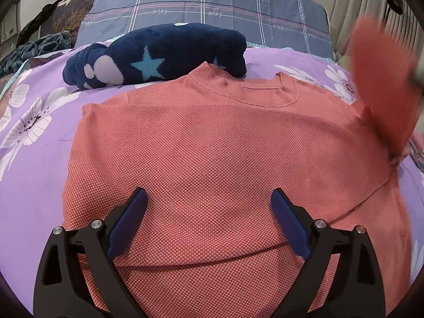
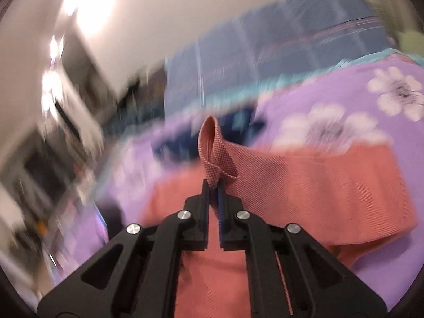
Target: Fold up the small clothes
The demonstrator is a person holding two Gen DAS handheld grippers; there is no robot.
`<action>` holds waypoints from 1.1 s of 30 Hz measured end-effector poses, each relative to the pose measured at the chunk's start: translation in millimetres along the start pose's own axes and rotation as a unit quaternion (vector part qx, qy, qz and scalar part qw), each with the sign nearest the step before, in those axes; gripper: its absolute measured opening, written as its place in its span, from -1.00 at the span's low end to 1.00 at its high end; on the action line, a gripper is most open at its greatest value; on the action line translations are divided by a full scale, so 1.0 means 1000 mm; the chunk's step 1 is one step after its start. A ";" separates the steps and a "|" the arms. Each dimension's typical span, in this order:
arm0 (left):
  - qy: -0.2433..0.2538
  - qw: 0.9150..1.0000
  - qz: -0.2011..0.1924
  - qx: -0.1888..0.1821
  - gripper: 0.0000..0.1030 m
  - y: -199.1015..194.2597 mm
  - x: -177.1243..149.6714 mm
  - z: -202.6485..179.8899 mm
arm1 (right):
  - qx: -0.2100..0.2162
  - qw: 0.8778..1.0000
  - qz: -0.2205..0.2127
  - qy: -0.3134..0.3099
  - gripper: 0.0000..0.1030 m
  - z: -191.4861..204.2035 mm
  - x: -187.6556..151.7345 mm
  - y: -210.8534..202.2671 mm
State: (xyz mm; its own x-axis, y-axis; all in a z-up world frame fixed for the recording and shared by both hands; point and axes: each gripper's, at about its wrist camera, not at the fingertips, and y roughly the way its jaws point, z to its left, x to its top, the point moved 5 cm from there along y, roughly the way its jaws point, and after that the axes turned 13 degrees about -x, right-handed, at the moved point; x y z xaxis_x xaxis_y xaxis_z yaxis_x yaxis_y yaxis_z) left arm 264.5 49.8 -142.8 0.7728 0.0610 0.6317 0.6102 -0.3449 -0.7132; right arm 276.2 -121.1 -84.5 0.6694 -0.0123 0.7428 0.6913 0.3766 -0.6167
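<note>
A salmon-pink knit shirt (image 1: 212, 145) lies flat on a purple flowered bedspread (image 1: 39, 145), collar at the far side. Its left side is folded in, and its bottom hem is folded up. My left gripper (image 1: 209, 206) is open and empty just above the shirt's lower middle. My right gripper (image 2: 213, 188) is shut on the shirt's right sleeve (image 2: 214, 153) and holds it lifted off the bed. The raised sleeve shows blurred at the right edge of the left wrist view (image 1: 384, 79). The right wrist view is blurred by motion.
A navy plush blanket with stars (image 1: 159, 55) lies just beyond the collar and touches it. A blue-grey checked pillow (image 1: 212, 13) stands behind it. A teal blanket (image 1: 34, 50) lies at the far left. Curtains (image 1: 371, 13) hang at the right.
</note>
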 end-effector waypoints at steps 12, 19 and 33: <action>-0.069 0.987 -0.034 -0.138 0.35 -0.023 0.007 0.002 | -0.023 0.995 0.098 -0.029 -0.77 0.001 -0.078 0.038; -0.031 0.977 0.043 -0.207 0.44 0.001 0.013 -0.056 | -0.014 0.995 0.095 -0.020 -0.77 0.000 -0.077 0.042; 0.006 0.983 0.024 -0.180 -0.90 0.000 0.061 -0.088 | 0.029 0.990 0.061 0.125 -0.58 -0.059 -0.076 0.019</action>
State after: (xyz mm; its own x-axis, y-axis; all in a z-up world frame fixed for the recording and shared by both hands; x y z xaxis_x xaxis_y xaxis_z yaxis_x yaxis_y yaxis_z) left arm 296.7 -29.0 -77.7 0.7954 0.0259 0.6055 0.4705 -0.6561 -0.5901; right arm 255.0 -167.2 -168.0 0.7983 -0.1891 0.5718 0.5892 0.4423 -0.6762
